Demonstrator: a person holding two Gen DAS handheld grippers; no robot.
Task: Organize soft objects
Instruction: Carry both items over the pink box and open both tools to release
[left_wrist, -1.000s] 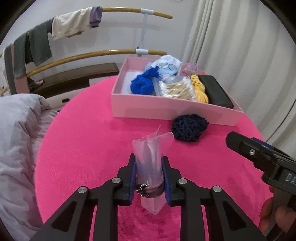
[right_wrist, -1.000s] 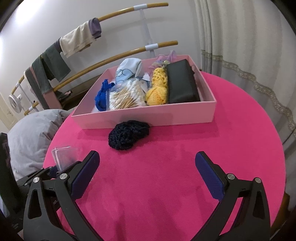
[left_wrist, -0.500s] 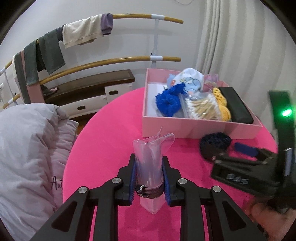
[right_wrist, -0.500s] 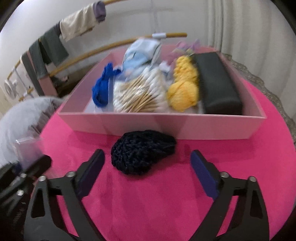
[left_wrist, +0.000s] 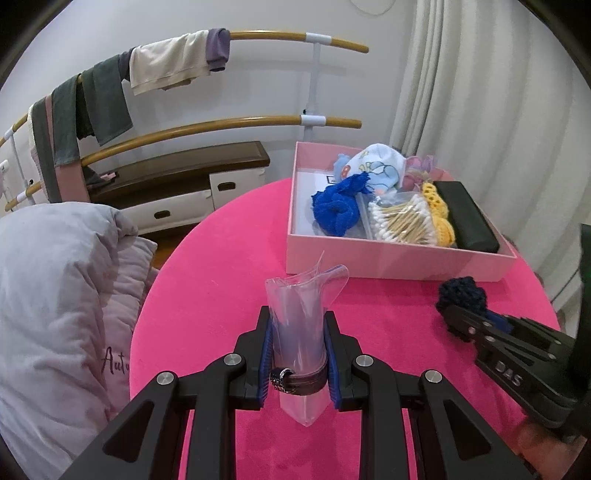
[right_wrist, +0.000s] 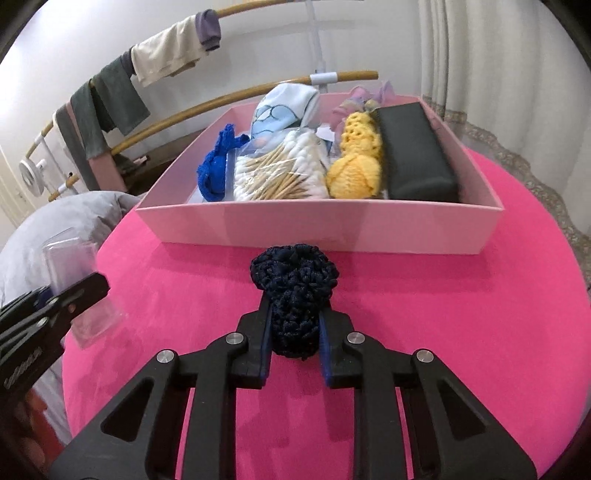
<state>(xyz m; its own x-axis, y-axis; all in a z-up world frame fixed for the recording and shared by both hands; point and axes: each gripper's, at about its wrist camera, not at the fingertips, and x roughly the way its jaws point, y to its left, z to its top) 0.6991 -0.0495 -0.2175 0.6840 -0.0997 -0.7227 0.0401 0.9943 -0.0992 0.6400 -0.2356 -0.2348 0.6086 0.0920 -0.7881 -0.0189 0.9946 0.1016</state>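
My right gripper (right_wrist: 293, 338) was clamped on the navy crocheted piece (right_wrist: 295, 288), which sat on the pink table (right_wrist: 461, 332) just short of the pink box's (right_wrist: 332, 229) near wall, while my left gripper (left_wrist: 298, 360) pinched a clear plastic pouch (left_wrist: 301, 314) upright above the cloth. The box, holding a blue knit (left_wrist: 338, 210), a bag of cotton swabs (right_wrist: 280, 173), a yellow knit (right_wrist: 356, 168) and a dark case (right_wrist: 417, 155), filled the table's far side. Bare pink cloth lay open between my two grippers and toward the right rim, and a grey duvet (left_wrist: 55, 302) crowded the left edge.
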